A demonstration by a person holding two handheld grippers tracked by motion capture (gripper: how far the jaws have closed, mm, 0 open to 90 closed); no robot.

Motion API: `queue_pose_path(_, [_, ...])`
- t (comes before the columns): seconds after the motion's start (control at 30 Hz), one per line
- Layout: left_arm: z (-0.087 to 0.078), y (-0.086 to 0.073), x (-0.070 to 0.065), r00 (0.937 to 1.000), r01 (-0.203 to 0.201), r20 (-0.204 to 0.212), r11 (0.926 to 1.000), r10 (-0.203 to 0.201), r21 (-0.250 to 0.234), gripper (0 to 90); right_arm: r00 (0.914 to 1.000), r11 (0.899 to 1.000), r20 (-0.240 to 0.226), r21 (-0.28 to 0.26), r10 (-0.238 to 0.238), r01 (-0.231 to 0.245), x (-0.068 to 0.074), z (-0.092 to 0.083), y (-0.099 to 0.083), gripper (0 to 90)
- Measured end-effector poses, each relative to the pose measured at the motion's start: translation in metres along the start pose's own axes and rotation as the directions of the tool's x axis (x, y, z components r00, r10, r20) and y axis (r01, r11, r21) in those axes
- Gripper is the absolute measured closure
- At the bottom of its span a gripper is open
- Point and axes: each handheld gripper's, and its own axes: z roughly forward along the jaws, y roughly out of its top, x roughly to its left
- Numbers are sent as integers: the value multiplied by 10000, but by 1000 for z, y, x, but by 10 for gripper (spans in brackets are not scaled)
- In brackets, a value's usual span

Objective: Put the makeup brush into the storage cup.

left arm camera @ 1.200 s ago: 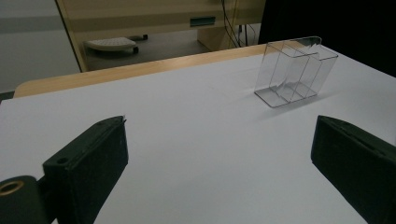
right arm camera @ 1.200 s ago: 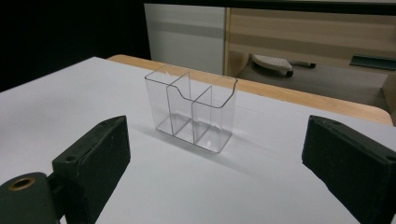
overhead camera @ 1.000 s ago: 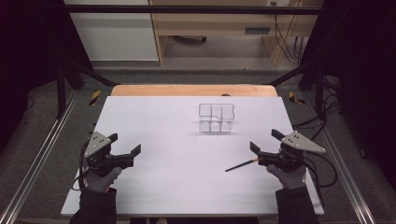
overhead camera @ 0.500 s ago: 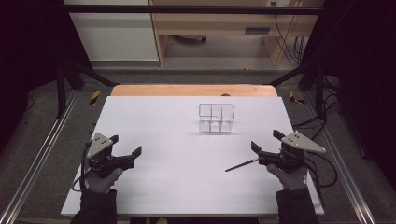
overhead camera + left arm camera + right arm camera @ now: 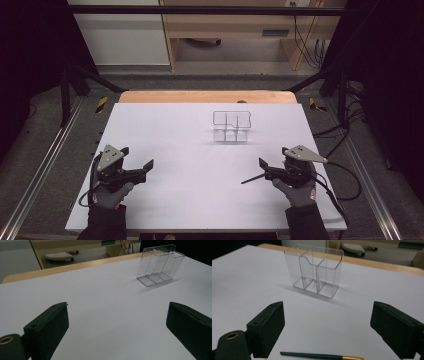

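A clear plastic organizer (image 5: 231,127) with several compartments stands upright and empty on the white table top (image 5: 190,150), right of centre; it is also in the left gripper view (image 5: 160,265) and the right gripper view (image 5: 317,272). A dark thin brush with a gold ferrule (image 5: 252,178) lies flat on the table. My right gripper (image 5: 264,169) hovers just over its handle end, jaws wide and just closing a little. In the right gripper view the brush (image 5: 317,355) lies across below the gap of that gripper (image 5: 328,306), untouched. My left gripper (image 5: 146,169) stands open and empty at the near left (image 5: 117,308).
The wooden table edge (image 5: 205,96) runs along the far side. Metal rails (image 5: 45,170) flank the table. Cables (image 5: 345,180) trail off to the right. A cabinet and desk legs stand beyond the table.
My right gripper has shifted a little to the left and down, over the brush's end. The brush, the organizer and my left gripper have not moved.
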Motion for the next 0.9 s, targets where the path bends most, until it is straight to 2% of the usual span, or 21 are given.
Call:
queue_pose_path(0.17, [-1,-2,1,10000,23,11,10000,-23,19,38,9996,9986,274,531,-62,48,7,10,-10,126])
queue_pose_path(0.53, [-1,-3,1,10000,17,-3,10000,-17,35,39,9984,9920,571,1261,-58,-14,19,26,-24,132])
queue_pose_path(0.9, [-2,-3,2,10000,37,0,10000,-37,15,40,9946,9868,1027,1585,173,-335,24,34,-32,136])
